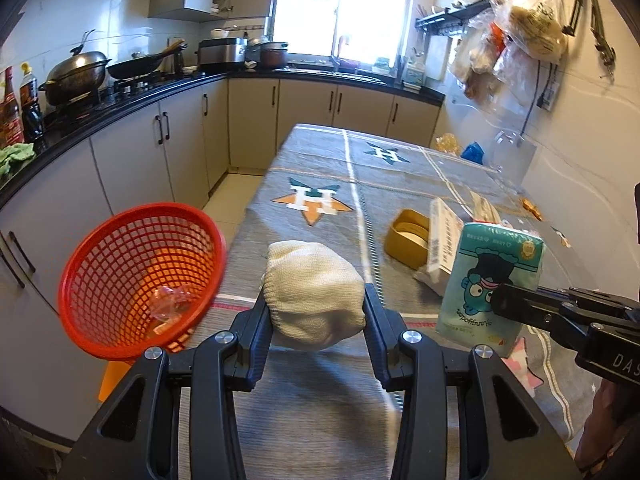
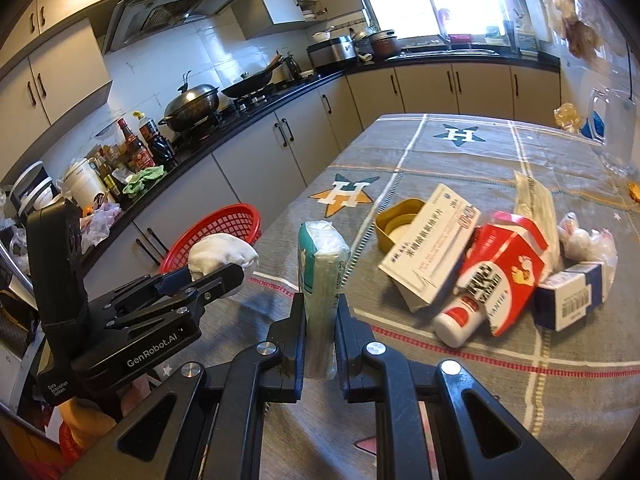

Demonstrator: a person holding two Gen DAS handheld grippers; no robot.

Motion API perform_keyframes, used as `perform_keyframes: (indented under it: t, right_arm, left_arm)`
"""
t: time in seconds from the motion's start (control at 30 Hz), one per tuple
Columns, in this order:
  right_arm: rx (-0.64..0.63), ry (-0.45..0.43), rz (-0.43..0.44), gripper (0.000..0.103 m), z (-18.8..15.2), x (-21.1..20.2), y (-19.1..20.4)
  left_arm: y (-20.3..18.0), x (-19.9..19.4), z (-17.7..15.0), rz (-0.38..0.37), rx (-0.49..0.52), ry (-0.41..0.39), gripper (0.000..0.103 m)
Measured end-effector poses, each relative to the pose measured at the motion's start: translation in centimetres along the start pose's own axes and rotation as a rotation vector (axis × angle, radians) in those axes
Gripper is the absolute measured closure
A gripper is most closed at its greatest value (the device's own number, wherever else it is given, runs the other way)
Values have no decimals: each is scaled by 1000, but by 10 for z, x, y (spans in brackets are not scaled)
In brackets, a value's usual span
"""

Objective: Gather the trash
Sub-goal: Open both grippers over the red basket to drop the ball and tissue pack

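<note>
My left gripper (image 1: pixel 316 308) is shut on a balled white knitted cloth (image 1: pixel 314 290) and holds it above the table's left edge, just right of the red mesh basket (image 1: pixel 140 276). The basket holds a crumpled clear wrapper (image 1: pixel 170 304). My right gripper (image 2: pixel 320 320) is shut on a green tissue pack (image 2: pixel 322 272), held upright above the table; the pack also shows in the left wrist view (image 1: pixel 486 280). In the right wrist view the left gripper (image 2: pixel 224 276) and its cloth (image 2: pixel 222 254) sit beside the basket (image 2: pixel 224 226).
On the grey star-patterned tablecloth (image 2: pixel 440 152) lie a gold tin (image 2: pixel 400 220), a white medicine box (image 2: pixel 432 240), a red carton (image 2: pixel 504 264), a white tube (image 2: pixel 460 320), a blue-white box (image 2: pixel 568 300) and crumpled plastic (image 2: pixel 584 240). Kitchen counters with pots run along the left.
</note>
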State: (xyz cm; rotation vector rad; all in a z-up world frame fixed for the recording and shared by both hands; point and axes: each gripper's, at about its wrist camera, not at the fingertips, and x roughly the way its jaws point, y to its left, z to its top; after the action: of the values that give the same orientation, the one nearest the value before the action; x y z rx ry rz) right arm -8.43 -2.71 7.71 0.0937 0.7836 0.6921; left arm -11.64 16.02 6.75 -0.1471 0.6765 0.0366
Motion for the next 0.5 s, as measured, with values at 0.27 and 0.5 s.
perform_keyframes:
  t: [0.27, 0.5]
  right_arm:
    - [-34, 20, 28, 89, 17, 19, 22]
    - [-55, 52, 57, 89, 35, 46, 41]
  left_arm:
    - [37, -1, 7, 49, -64, -16, 63]
    - [76, 2, 13, 116, -112, -25, 63]
